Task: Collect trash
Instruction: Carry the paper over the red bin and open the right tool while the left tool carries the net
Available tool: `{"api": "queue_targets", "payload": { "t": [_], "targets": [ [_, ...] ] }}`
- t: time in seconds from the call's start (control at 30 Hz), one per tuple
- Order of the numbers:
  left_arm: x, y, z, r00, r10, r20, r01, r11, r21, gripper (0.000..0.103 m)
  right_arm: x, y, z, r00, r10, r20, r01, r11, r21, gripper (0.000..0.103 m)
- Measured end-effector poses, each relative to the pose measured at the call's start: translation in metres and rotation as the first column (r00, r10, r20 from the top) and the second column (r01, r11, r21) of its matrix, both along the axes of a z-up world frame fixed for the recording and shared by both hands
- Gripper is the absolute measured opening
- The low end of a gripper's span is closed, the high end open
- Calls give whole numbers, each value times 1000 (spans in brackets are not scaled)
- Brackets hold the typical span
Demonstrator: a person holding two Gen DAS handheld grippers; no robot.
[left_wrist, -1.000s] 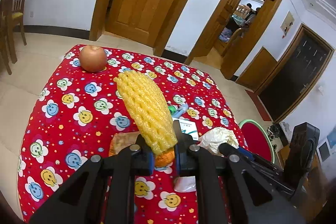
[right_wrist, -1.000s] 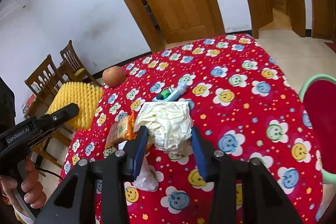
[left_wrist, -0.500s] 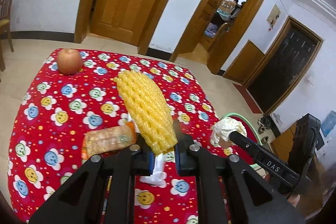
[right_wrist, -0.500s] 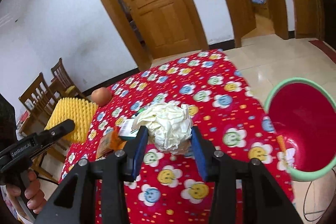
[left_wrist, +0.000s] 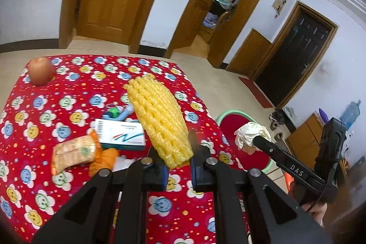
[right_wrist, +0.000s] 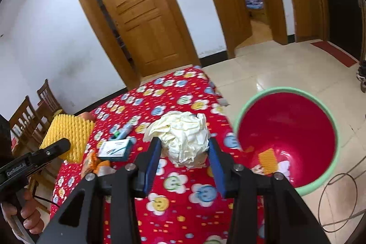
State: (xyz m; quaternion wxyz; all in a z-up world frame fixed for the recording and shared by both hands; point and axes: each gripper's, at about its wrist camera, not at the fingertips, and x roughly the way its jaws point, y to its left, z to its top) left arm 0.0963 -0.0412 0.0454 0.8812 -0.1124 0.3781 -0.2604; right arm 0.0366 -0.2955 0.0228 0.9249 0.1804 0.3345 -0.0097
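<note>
Both my hands have carried trash toward the red bin

My right gripper (right_wrist: 184, 160) squeezes the paper ball (right_wrist: 180, 136), now near the bin (right_wrist: 242, 111); my left gripper (left_wrist: 179, 172) pinches the yellow foam net (left_wrist: 157, 116) over the table (left_wrist: 68, 88); more trash is left; the bin's far side is cut off.

The surface (left_wrist: 75, 88) is wearing a red cloth printed with smiling flowers. An apple (left_wrist: 40, 70) is sitting at its far left corner. Nearer the middle, a small blue and green item (left_wrist: 117, 111) is lying just beyond a white box (left_wrist: 120, 134). A clear snack packet (left_wrist: 73, 153) is lying left of the box, touching an orange wrapper (left_wrist: 103, 159). On the tiled floor (right_wrist: 263, 74) to the right, a red bin with a green rim (right_wrist: 286, 136) is standing close beside the surface.
</note>
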Motion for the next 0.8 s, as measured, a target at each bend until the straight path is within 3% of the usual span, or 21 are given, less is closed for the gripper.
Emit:
{"api": "queue_targets", "payload": {
  "t": [0.8],
  "targets": [
    [8, -103, -12, 980, -195, -42, 198, 979, 54, 13, -25, -96, -34, 976, -202, -84, 204, 979, 15, 46]
  ]
}}
